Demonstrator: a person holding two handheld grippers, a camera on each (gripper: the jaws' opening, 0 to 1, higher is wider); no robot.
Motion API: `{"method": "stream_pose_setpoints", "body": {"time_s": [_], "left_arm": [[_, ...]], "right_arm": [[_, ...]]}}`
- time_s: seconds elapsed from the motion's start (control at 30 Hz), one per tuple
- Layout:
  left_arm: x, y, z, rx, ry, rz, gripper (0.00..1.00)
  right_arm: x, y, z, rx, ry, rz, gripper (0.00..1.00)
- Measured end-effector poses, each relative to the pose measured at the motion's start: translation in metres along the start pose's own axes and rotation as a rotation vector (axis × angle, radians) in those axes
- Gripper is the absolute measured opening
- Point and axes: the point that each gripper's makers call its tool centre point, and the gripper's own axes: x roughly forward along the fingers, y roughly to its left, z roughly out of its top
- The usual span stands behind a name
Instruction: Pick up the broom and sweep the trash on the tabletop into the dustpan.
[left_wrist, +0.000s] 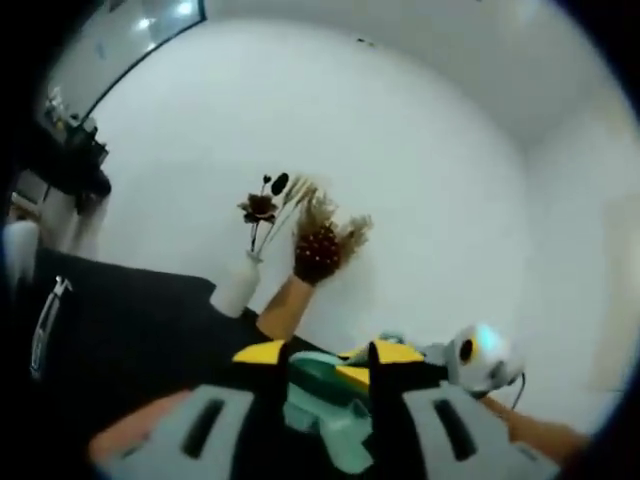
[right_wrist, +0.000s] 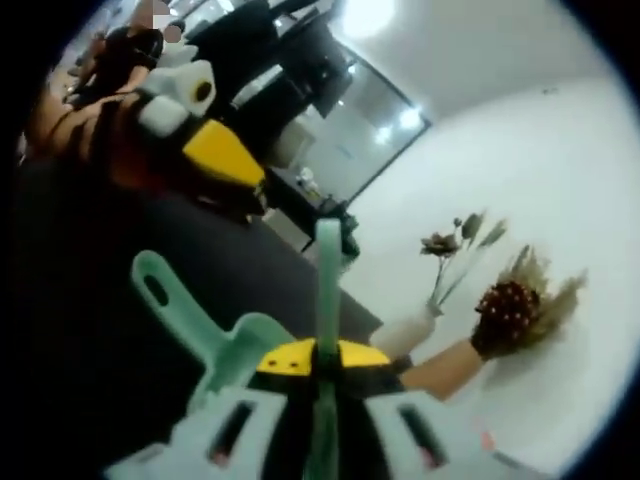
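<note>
1. In the left gripper view, the left gripper (left_wrist: 327, 362) is closing its yellow-tipped jaws on the mint-green dustpan (left_wrist: 325, 400), holding it over the dark tabletop (left_wrist: 130, 320).
2. Behind it, a white vase (left_wrist: 236, 287) of dried flowers (left_wrist: 300, 215) is standing against the white wall (left_wrist: 400, 150), and the right gripper (left_wrist: 470, 360) is entering from the right.
3. In the right gripper view, the left gripper (right_wrist: 215, 150) is showing at upper left, with the dustpan's handle (right_wrist: 170, 300) slanting below it.
4. The right gripper (right_wrist: 322, 362) is clamping the green broom (right_wrist: 327, 290), whose stick is rising straight up between its jaws.
5. Judging by this, both tools are already picked up; no trash is visible, so sweeping appears to be still ahead or beginning.
</note>
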Motion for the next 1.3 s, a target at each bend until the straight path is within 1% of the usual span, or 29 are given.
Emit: {"method": "stream_pose_setpoints", "body": {"time_s": [0.07,0.17,0.23,0.27,0.3,0.33,0.37,0.4,0.43,0.47,0.53,0.57,0.63,0.67,0.7,0.73,0.83,0.9,0.93,1.0,1.03,1.1,1.23,1.3], "left_arm": [[0.001,-0.002,0.0,0.03,0.004,0.002,0.33],[0.002,-0.008,-0.002,0.123,0.018,0.008,0.33],[0.003,-0.017,-0.001,0.162,0.008,0.01,0.34],[0.003,-0.024,-0.002,0.157,0.007,0.005,0.34],[0.005,-0.031,-0.003,0.2,0.008,-0.001,0.34],[0.005,-0.042,-0.011,0.254,0.014,-0.007,0.35],[0.008,-0.047,-0.016,0.302,0.031,0.007,0.36],[0.012,-0.05,-0.02,0.358,0.053,0.002,0.37],[0.015,-0.053,-0.024,0.411,0.074,0.01,0.38],[0.019,-0.057,-0.026,0.434,0.07,0.01,0.39],[0.022,-0.065,-0.031,0.435,0.083,-0.013,0.41],[0.024,-0.067,-0.031,0.44,0.083,-0.007,0.43],[0.027,-0.063,-0.028,0.474,0.073,0.019,0.42],[0.027,-0.061,-0.027,0.471,0.064,0.051,0.4],[0.028,-0.058,-0.026,0.475,0.058,0.069,0.38],[0.03,-0.056,-0.025,0.471,0.057,0.074,0.36],[0.037,-0.053,-0.026,0.461,0.076,0.063,0.36],[0.041,-0.056,-0.028,0.468,0.078,0.046,0.36],[0.042,-0.055,-0.027,0.466,0.082,0.047,0.36],[0.044,-0.057,-0.027,0.473,0.082,0.038,0.33],[0.046,-0.057,-0.028,0.488,0.086,0.039,0.32],[0.048,-0.057,-0.025,0.496,0.074,0.045,0.28],[0.05,-0.052,-0.025,0.481,0.077,0.049,0.24],[0.05,-0.049,-0.026,0.493,0.082,0.06,0.22]], "right_arm": [[0.002,-0.002,-0.001,0.006,-0.001,0.002,0.07],[0.003,-0.004,-0.001,0.006,0.002,-0.002,0.07],[0.004,-0.003,-0.001,0.007,0.002,-0.006,0.07],[0.005,-0.002,-0.001,0.007,0.002,-0.005,0.07],[0.006,-0.003,-0.001,0.001,0.003,-0.009,0.07],[0.007,-0.004,-0.001,0.001,0.004,-0.01,0.07],[0.006,-0.003,-0.001,0.001,0.004,-0.011,0.07],[0.005,-0.003,-0.001,-0.004,0.006,-0.015,0.07],[0.006,-0.003,-0.001,-0.005,0.005,-0.014,0.07],[0.006,-0.003,-0.001,-0.006,0.005,-0.013,0.07],[0.006,-0.002,-0.001,-0.006,0.004,-0.013,0.07],[0.006,-0.002,-0.001,-0.008,0.003,-0.013,0.07],[0.007,-0.003,-0.001,-0.006,0.003,-0.014,0.07],[0.007,-0.003,-0.001,-0.006,0.003,-0.015,0.07],[0.007,-0.002,-0.001,-0.005,0.002,-0.015,0.07],[0.007,-0.002,-0.001,-0.005,0.002,-0.015,0.07],[0.007,-0.001,-0.001,-0.009,0.003,-0.014,0.07],[0.008,0.001,0.0,-0.016,0.004,-0.011,0.07],[0.008,0.001,0.0,-0.017,0.004,-0.01,0.07],[0.009,0.001,0.0,-0.02,0.005,-0.01,0.07],[0.009,0.002,0.0,-0.021,0.004,-0.009,0.07],[0.009,0.002,0.001,-0.022,0.004,-0.008,0.07],[0.009,0.003,0.001,-0.027,0.004,-0.008,0.07],[0.009,0.003,0.001,-0.028,0.005,-0.007,0.07]]}}
